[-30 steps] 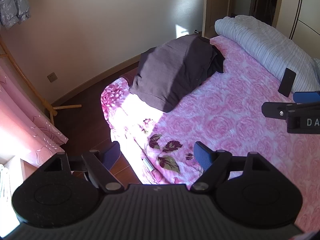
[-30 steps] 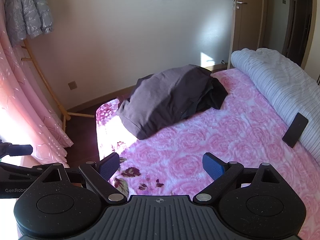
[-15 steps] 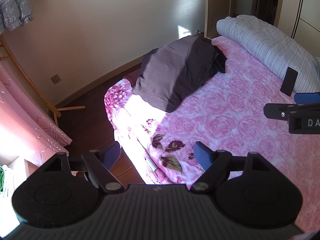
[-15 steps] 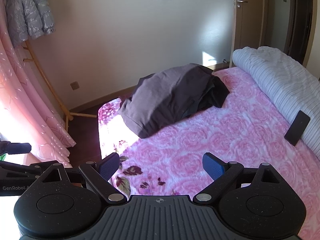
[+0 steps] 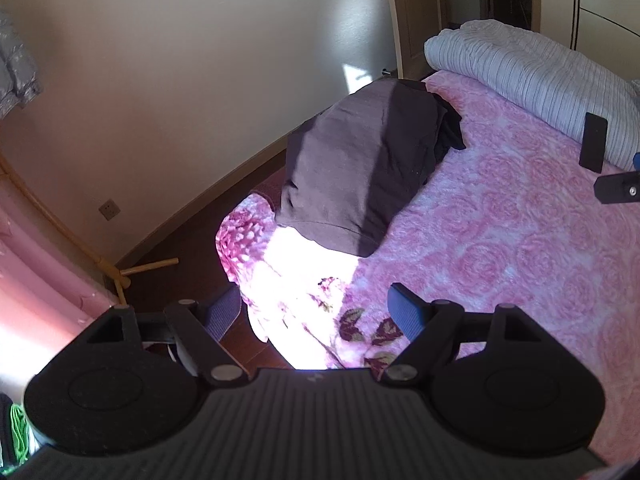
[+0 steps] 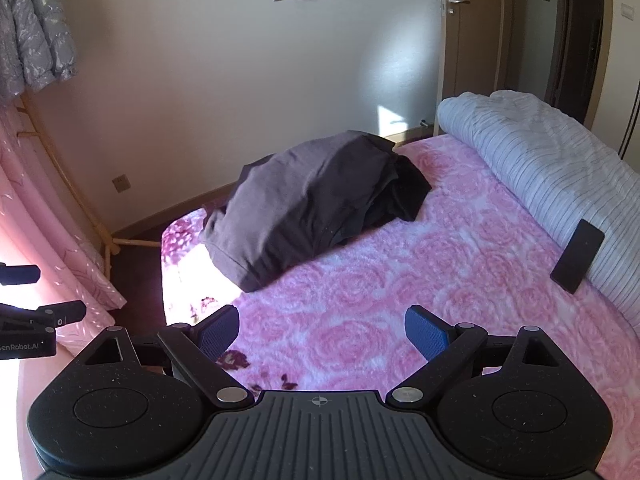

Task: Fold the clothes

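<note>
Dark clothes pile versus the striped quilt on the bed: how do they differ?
The dark clothes pile is plain purple-grey and black; the striped quilt is pale with thin dark stripes. The pile is a rumpled heap at the bed's sunlit corner; the quilt is a long roll along the opposite side, with a black phone leaning on it. Both rest on the pink blanket.

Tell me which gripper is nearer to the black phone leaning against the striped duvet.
Right. The right gripper hangs open over the pink bedspread, with the phone ahead to its right. The left gripper, also open, sits at the bed's sunlit corner, farther from the phone.
</note>
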Available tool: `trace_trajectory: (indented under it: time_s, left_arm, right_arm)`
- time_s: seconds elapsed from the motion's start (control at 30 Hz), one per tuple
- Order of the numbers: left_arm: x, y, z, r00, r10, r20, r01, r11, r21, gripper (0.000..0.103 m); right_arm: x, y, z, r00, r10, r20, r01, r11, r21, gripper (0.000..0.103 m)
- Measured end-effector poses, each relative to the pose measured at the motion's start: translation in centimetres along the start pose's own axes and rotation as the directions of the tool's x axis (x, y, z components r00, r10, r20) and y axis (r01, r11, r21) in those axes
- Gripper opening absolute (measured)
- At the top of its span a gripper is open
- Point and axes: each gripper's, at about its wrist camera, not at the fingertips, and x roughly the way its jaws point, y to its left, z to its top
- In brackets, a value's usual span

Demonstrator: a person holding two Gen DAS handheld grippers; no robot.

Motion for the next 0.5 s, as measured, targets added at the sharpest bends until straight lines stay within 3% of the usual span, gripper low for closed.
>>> trace_trajectory:
  time_s: [0.23,0.5]
  left_arm:
    - [12.4,2.9,4.5,0.994,-0.113,0.009,0.112,0.99,0.09,0.078]
    - [26.2,4.1,9.4,0.968,-0.251,-0.01,0.247,0.945,0.216,0.078]
  right_arm:
    - [9.6,-0.8,5.2,0.998,-0.056,-0.025,0.055,0.998,-0.042,0.093]
    - [23.9,-2.7,13.0,0.995,-0.075,-0.063,0.07,0.995,-0.073,0.093]
